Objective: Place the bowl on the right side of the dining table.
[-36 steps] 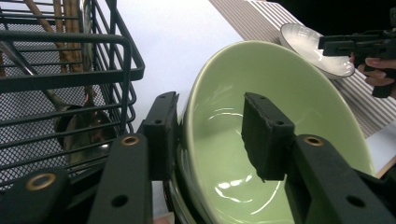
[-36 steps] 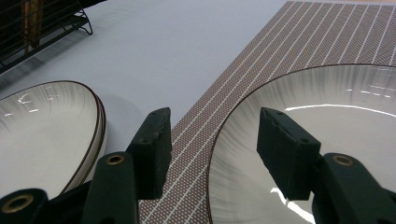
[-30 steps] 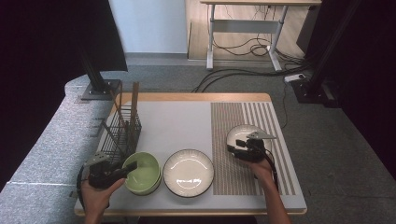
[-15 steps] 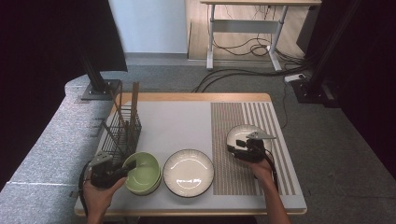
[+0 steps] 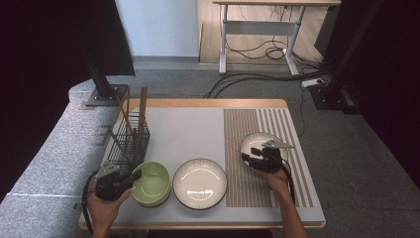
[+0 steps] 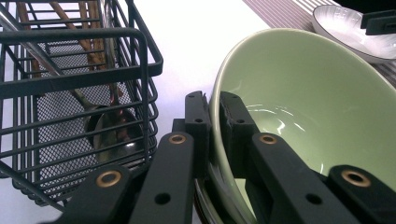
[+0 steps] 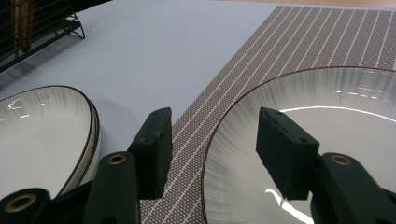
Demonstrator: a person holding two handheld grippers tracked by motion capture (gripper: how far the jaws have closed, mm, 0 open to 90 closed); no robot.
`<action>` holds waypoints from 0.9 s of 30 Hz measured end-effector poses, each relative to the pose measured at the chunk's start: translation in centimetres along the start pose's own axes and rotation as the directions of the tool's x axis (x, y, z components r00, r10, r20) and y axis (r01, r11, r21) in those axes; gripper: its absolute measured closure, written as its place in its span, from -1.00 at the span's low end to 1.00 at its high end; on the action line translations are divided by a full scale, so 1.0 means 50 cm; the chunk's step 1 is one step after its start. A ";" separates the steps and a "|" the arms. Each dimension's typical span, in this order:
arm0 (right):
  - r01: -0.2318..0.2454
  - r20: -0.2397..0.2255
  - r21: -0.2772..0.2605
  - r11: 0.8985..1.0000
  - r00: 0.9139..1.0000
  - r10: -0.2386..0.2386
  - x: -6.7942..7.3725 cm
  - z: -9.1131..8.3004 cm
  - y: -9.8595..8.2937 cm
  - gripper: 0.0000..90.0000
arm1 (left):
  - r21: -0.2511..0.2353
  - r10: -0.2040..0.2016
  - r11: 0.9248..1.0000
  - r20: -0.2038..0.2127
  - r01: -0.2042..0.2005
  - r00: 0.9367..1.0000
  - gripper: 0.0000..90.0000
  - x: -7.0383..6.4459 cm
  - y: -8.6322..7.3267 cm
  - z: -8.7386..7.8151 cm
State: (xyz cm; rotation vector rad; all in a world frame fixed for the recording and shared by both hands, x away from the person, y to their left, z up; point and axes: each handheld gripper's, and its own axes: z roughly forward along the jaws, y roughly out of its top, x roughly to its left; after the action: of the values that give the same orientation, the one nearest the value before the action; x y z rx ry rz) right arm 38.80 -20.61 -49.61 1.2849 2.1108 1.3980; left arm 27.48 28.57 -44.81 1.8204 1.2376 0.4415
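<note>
Your left gripper (image 6: 212, 128) clamps its jaws on the green bowl's (image 6: 299, 107) rim; your right gripper (image 7: 210, 140) straddles the white plate's (image 7: 327, 135) rim, jaws released.

Left gripper (image 5: 132, 179) sits at the near left of the table, held in the person's left hand (image 5: 101, 208), jaws pinched close together with only a thin gap. Right gripper (image 5: 246, 157) sits at the near right, held in the right hand (image 5: 277, 179), forearm entering from below, jaws spread well apart.
</note>
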 end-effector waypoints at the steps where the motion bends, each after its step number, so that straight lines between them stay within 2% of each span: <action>1: -0.002 0.000 -0.003 1.000 1.000 0.002 0.000 0.000 0.000 0.02 | 0.002 -0.001 1.000 0.003 0.001 1.000 0.84 0.001 0.000 -0.001; 7: -0.006 -0.002 -0.006 1.000 1.000 0.006 0.000 -0.001 0.001 0.02 | -0.010 0.001 1.000 0.011 -0.001 1.000 0.84 0.002 0.000 -0.002; 13: -0.009 -0.001 -0.008 1.000 1.000 0.009 -0.001 -0.005 0.002 0.02 | -0.041 -0.022 0.999 0.045 0.023 0.999 0.85 0.008 0.001 -0.002; 17: -0.007 -0.006 -0.011 1.000 1.000 0.007 0.005 -0.003 0.003 0.03 | -0.049 -0.025 0.998 0.052 0.028 0.998 0.85 0.009 0.002 -0.004; 24: 0.028 -0.048 -0.013 1.000 0.998 -0.029 0.039 0.001 0.014 0.03 | -0.060 -0.027 0.998 0.058 0.031 0.998 0.85 0.009 0.007 -0.006; 27: 0.045 -0.084 -0.022 0.999 0.995 -0.047 0.060 -0.001 0.025 0.03 | -0.064 -0.024 0.998 0.062 0.028 0.998 0.85 0.008 0.011 -0.007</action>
State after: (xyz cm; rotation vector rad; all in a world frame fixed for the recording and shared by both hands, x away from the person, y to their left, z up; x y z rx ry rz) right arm 37.74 -18.09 -47.87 1.1815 2.1607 1.4752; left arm 27.71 29.01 -44.23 1.7485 1.1909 0.4039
